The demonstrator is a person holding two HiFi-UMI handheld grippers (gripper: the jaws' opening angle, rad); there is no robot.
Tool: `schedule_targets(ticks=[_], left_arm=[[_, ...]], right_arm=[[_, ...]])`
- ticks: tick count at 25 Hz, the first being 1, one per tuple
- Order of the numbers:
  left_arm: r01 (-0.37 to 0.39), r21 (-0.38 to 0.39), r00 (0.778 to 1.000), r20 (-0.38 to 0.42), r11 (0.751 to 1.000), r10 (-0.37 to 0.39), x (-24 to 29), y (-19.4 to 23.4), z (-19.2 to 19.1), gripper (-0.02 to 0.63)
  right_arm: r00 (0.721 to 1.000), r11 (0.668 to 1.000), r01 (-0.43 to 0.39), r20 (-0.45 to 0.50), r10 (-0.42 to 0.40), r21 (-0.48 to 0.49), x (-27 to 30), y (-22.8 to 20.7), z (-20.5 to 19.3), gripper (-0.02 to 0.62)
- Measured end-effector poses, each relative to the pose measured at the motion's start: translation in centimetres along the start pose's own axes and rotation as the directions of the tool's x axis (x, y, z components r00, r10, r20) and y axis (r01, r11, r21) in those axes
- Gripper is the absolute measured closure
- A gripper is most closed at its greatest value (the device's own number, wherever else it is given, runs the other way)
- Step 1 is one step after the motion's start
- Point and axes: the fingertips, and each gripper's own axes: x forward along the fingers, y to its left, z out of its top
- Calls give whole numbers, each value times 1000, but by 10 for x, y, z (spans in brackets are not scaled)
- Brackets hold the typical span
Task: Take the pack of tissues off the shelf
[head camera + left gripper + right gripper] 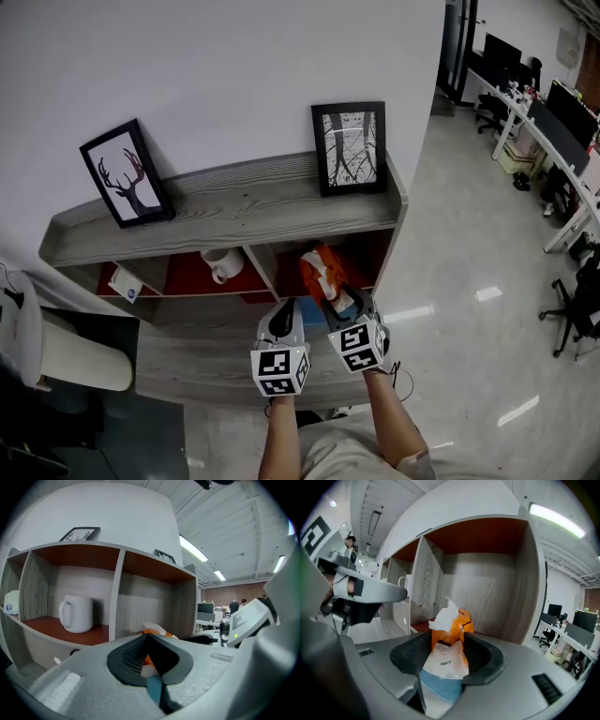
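Pack of tissues (pixel 451 620), orange-and-white soft plastic: at right compartment mouth of grey wooden shelf (pixel 234 202), between spread jaws of right gripper (pixel 345 300). Left gripper (pixel 150 646): jaws apart, empty. Step, as judged: grasp. Next: close squarely, draw clear.

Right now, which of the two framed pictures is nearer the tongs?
The branch picture, at the shelf top's right end above the tissue pack; the deer picture stands at the left end.

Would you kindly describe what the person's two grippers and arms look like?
Both the left gripper and right gripper have pale grey shells, black ribbed fingers and a white cube with black square markers. Forearms are bare below a light short-sleeved top.
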Motion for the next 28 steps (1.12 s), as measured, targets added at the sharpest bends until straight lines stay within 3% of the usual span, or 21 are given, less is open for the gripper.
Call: schedule_targets(ticks=[15, 28], left_arm=[[-90, 52, 996, -5, 995, 90, -3, 13, 9, 598], [-139, 69, 990, -24, 988, 141, -17, 22, 0, 598]], right_arm=[[999, 999, -19, 33, 18, 45, 6, -11, 1, 537], [996, 994, -7, 88, -3, 106, 3, -19, 5, 557]])
